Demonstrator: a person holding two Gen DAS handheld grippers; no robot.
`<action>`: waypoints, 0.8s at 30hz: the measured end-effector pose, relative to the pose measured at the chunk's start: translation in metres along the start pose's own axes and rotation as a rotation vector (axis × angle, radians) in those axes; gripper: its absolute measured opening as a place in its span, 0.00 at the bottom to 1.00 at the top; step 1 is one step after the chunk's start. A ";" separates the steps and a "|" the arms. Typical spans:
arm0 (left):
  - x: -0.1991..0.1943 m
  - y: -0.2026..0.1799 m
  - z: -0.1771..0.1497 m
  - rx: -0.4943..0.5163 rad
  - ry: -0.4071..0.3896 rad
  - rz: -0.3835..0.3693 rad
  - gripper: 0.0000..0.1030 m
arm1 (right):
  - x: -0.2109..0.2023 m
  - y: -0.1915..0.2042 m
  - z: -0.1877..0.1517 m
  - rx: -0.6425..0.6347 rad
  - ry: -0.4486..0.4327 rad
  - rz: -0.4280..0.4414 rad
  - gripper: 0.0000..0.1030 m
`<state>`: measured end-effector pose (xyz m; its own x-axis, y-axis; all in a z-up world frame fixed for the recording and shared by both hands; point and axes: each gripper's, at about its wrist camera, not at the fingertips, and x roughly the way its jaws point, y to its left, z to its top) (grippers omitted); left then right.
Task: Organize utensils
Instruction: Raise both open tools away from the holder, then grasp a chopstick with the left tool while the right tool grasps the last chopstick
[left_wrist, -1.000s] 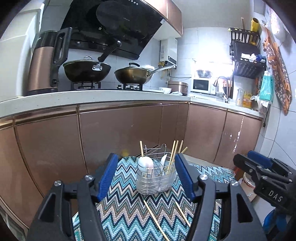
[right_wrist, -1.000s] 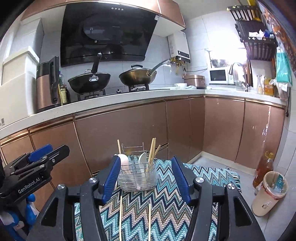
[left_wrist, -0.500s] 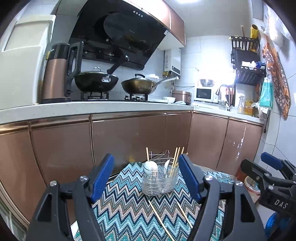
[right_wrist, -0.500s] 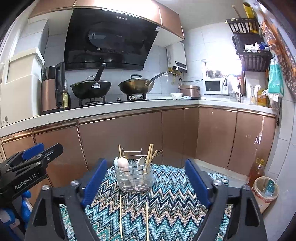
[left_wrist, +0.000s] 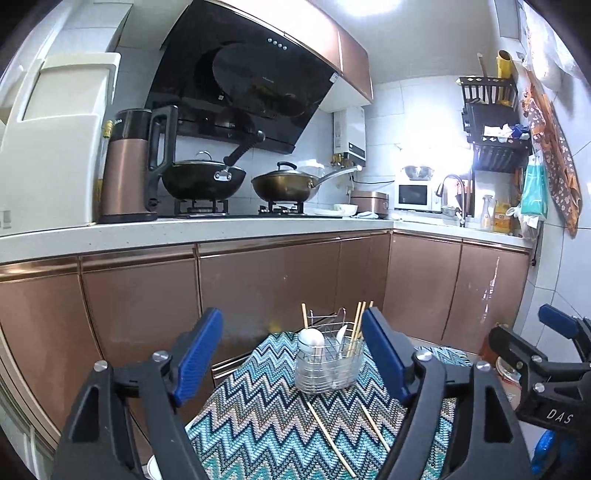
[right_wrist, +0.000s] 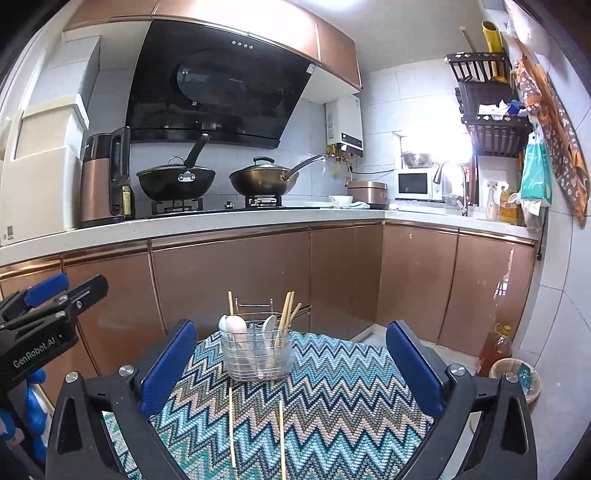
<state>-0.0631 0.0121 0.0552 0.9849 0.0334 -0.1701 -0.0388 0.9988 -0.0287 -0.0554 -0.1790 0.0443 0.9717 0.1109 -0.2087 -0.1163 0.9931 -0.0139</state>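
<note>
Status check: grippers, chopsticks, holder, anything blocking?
Left gripper open, empty. Right gripper open, empty. Two chopsticks loose on the mat, in front of the wire holder. Nothing in the way.

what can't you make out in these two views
- Two loose chopsticks on the cloth: right wrist view, near ends cut off by the bottom edge.
- Caddy contents: both views, spoons and chopsticks overlap behind the wire, so no sure count.
- Table under the cloth: both views, covered; the left gripper and right gripper frames hide its near edge.
- Bin contents: right wrist view, too small.
</note>
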 end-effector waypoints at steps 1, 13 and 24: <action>-0.001 -0.001 0.000 0.004 -0.001 0.004 0.76 | -0.001 0.001 0.000 -0.002 -0.004 -0.007 1.00; -0.004 0.000 -0.001 0.007 0.005 0.032 0.80 | -0.018 -0.002 -0.002 -0.014 -0.068 -0.065 1.00; 0.017 0.002 -0.010 0.014 0.049 0.031 0.80 | 0.005 -0.008 -0.010 0.030 -0.039 -0.019 1.00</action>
<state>-0.0481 0.0139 0.0420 0.9737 0.0630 -0.2190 -0.0665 0.9978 -0.0087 -0.0514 -0.1864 0.0335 0.9810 0.0929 -0.1704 -0.0922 0.9957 0.0120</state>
